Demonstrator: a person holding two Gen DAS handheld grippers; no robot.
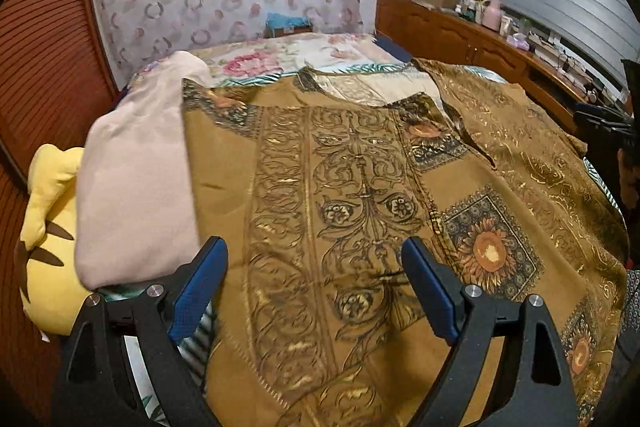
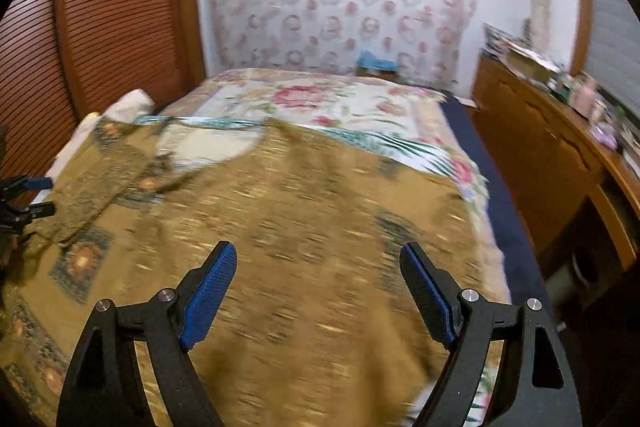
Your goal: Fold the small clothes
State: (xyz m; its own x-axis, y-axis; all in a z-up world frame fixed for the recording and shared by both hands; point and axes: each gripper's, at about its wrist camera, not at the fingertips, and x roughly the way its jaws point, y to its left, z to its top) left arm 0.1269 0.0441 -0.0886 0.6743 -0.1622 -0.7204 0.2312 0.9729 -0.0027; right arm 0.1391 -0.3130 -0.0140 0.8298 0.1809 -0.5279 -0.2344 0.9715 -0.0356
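A mustard-brown patterned garment with sunflower squares and scrollwork lies spread over the bed. Its right part is folded over the middle. My left gripper is open and empty, just above the garment's near left part. In the right wrist view the same garment fills the middle, blurred. My right gripper is open and empty above its right half. The left gripper shows at that view's left edge.
A pale pink folded cloth lies left of the garment, beside a yellow plush toy. The bed has a floral cover. A wooden cabinet with clutter runs along the right. A slatted wooden wall stands left.
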